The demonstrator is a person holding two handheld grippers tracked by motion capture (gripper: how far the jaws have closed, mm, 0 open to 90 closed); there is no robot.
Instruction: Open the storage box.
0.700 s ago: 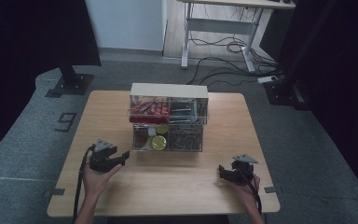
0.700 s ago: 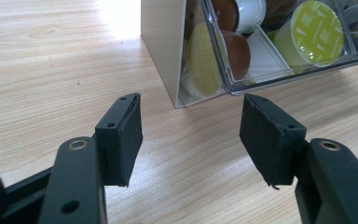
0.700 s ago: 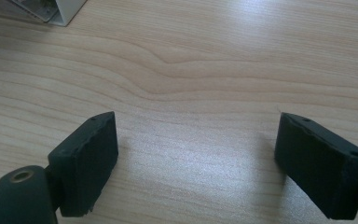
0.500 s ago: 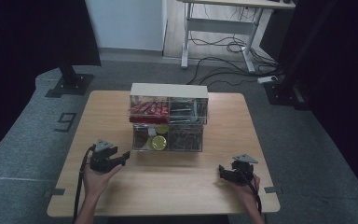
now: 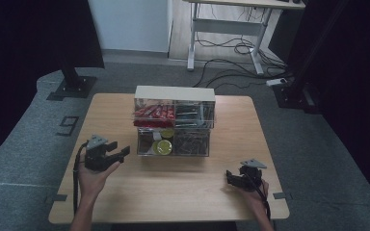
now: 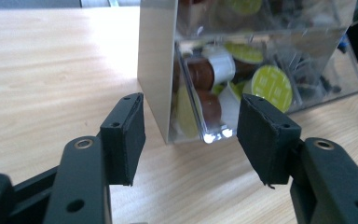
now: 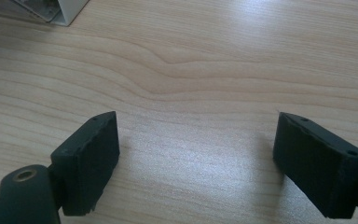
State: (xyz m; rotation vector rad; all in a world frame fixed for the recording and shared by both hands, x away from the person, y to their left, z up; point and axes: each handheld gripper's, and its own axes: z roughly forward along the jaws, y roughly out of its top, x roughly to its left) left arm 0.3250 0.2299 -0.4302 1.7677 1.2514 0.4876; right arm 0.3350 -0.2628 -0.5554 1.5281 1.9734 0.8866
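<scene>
Centrally on the wooden table (image 5: 173, 187) stands a clear two-tier organizer (image 5: 174, 122), long axis running left to right across the table, beige top, compartments front-facing toward the person. Upper tier: red packets left, dark metal bits right. Lower tier: coffee capsules (image 5: 163, 147) at left, dark clips at right.

Left gripper (image 5: 120, 154) is much the nearer one: sits just beside the organizer's lower-left front corner, jaws pointing right toward it, not touching. Its jaws stand well apart, nothing between them. In the left gripper view the corner edge of the lower drawer (image 6: 193, 100) lies straight ahead, between and beyond the two pads (image 6: 123, 137), capsules with green lids (image 6: 271, 87) visible through the wall.

Right gripper (image 5: 231, 179) rests low at the table's right front, well apart from the organizer, jaws spread wide over bare wood; only the organizer's corner (image 7: 58, 11) peeks in at the far upper left of its view.

Judgement: the lower-left capsule drawer is the likely target, and the left gripper needs only a short advance rightward.
</scene>
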